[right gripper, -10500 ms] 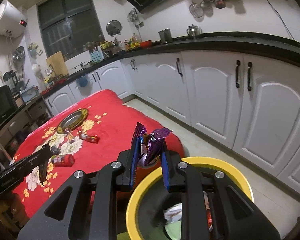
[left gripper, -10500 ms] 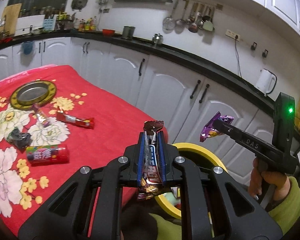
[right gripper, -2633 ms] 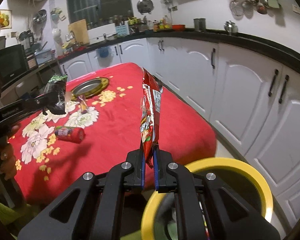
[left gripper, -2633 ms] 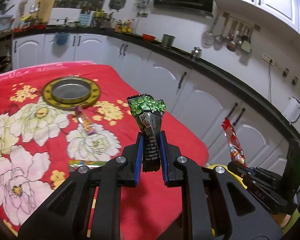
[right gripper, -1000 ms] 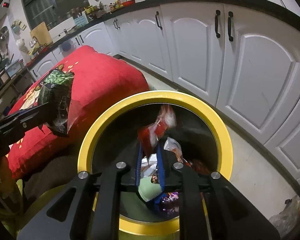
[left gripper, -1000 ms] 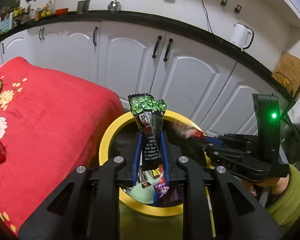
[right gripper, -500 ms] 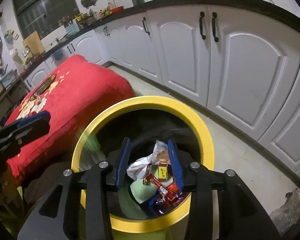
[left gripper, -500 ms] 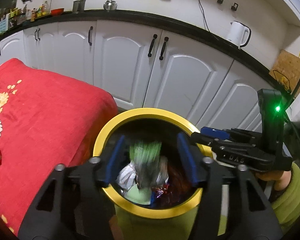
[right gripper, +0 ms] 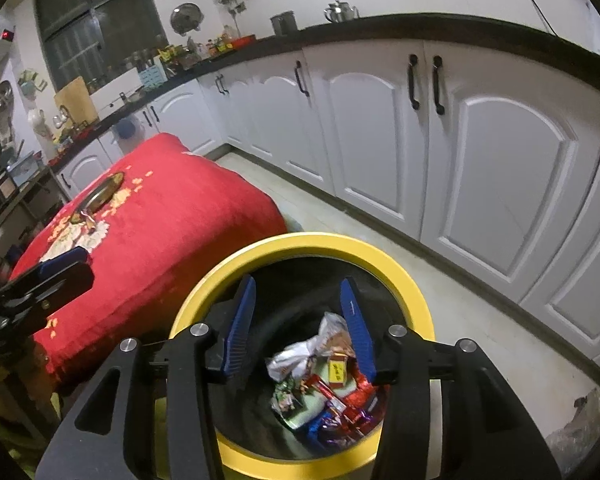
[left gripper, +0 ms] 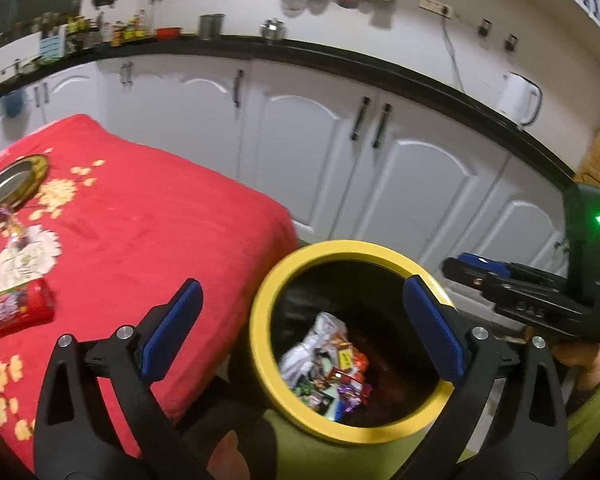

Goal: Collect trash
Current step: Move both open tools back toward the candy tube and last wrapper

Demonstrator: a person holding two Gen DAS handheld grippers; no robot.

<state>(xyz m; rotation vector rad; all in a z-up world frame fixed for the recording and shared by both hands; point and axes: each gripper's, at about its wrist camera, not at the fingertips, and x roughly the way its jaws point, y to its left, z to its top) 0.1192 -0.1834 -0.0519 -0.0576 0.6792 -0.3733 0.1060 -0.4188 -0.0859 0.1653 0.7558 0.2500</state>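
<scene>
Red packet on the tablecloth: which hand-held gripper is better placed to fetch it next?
Probably the left hand-held gripper: its jaws are opening with nothing between them, and the red packet lies just beside it, while the right hand-held gripper hangs over the yellow bin.

Dim indoor light; slight motion blur; fisheye-bent, dark-vignetted edges.

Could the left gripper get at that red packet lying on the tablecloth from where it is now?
Probably yes. The left gripper, jaws opening with nothing between them, is over the yellow bin. The red packet lies in the open on the tablecloth, nothing between.
</scene>
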